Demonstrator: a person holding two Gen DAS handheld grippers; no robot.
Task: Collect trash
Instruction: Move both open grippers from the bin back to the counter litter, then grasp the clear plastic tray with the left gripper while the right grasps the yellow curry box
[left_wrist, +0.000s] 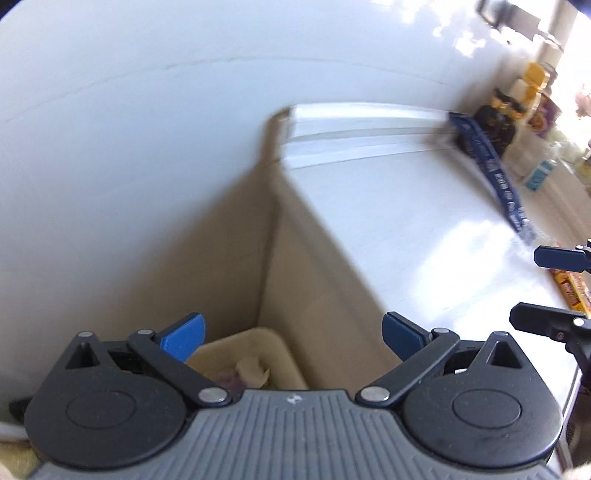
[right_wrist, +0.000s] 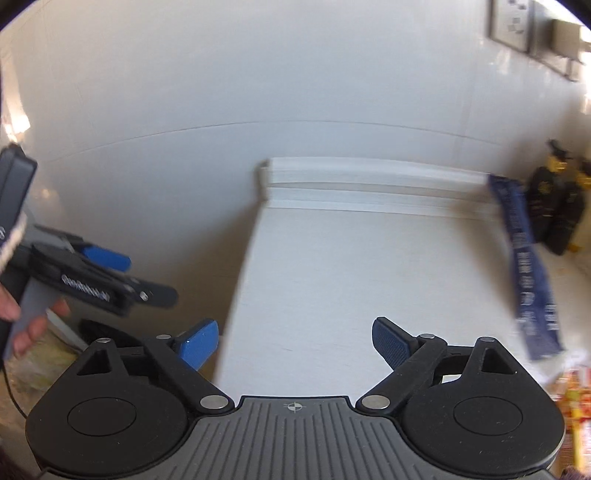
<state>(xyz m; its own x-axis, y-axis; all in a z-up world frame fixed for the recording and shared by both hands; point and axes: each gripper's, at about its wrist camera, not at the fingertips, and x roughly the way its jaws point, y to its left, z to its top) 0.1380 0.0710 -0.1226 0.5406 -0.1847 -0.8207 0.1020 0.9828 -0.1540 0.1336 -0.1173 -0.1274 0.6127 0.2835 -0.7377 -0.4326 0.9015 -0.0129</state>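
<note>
Both views are smearing with motion blur, so edges are hard to read. In the left wrist view the left gripper (left_wrist: 291, 334) is standing with its blue pads spread wide and nothing between them, and it is hanging over the gap between a white wall (left_wrist: 122, 158) and the end of a white table (left_wrist: 399, 206). Down in that gap a beige bin (left_wrist: 284, 354) is showing only in part, the gripper's body hiding its near side; something pale and crumpled is lying inside, but what it is cannot be made out. The right gripper (right_wrist: 295, 343) is likewise gaping wide and empty in its own view, hovering above the bare near end of the table. A long dark blue wrapper (right_wrist: 524, 269) is lying on the table towards its right side, well apart from both grippers, its white print too blurred to read. Behind it dark bottles with yellow tops (right_wrist: 557, 206) are standing near the wall, and an orange and yellow packet (right_wrist: 574, 395) is being cut off by the right edge of the picture. At the left edge of the right wrist view a person's fingers (right_wrist: 33, 328) are wrapping the left gripper's handle, the rest of the hand running out of sight.
</note>
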